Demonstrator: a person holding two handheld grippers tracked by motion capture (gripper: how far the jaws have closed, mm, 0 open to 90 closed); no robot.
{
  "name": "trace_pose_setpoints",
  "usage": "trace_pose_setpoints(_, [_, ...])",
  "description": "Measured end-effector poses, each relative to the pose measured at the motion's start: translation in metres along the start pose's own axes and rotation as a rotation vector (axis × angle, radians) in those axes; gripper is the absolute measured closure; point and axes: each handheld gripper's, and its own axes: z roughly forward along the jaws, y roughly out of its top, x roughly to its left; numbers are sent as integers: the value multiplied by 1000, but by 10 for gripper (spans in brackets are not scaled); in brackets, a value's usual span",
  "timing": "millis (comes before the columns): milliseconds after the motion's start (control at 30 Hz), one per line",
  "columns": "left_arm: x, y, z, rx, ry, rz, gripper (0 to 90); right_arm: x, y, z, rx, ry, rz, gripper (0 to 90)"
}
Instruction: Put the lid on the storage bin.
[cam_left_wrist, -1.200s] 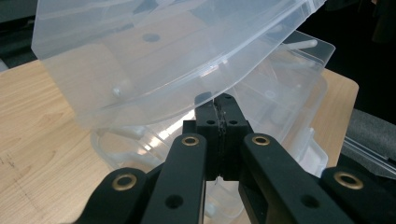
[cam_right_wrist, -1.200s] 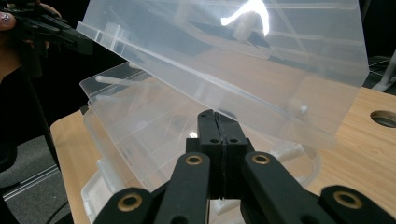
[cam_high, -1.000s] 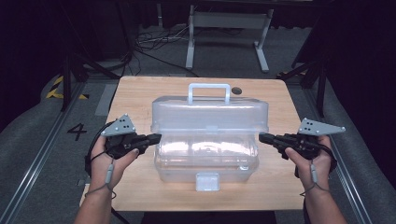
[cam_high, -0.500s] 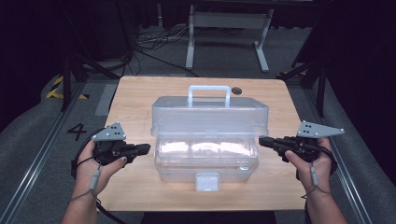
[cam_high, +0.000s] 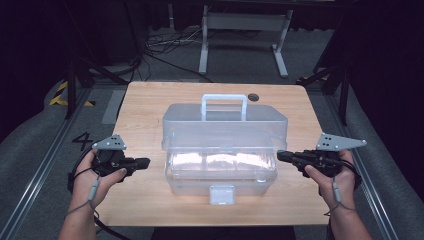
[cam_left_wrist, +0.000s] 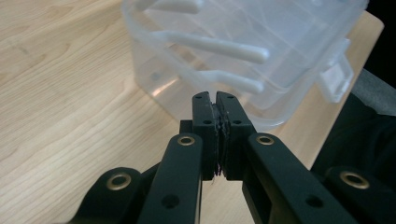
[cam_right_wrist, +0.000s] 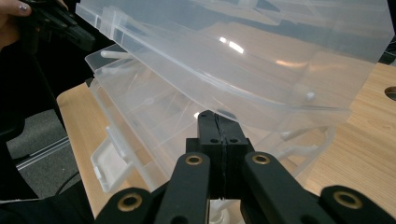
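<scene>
My left claw (cam_high: 144, 162) and right claw (cam_high: 283, 156) are both pinched closed on nothing, with the clear plastic box (cam_high: 220, 150) on the worktop (cam_high: 145, 107) between them, its tray near my right tips.

A single handwritten numeral, "4", stands in black on the grey floor (cam_high: 83, 140) left of the table (cam_high: 145, 107). No other text is legible
</scene>
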Motion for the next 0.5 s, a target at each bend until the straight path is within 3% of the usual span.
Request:
trace_pose_setpoints(267, [17, -9, 2, 7, 50, -49, 865, 2, -3, 1, 29, 2, -4, 900])
trace_pose_setpoints(300, [18, -10, 4, 10, 70, -51, 862, 2, -3, 1, 31, 4, -3, 900])
trace_pose_setpoints(400, [18, -9, 8, 52, 140, -20, 854, 2, -4, 1, 44, 8, -7, 900])
trace_pose_setpoints(500, [21, -9, 12, 48, 129, -21, 859, 2, -6, 2, 55, 12, -4, 900])
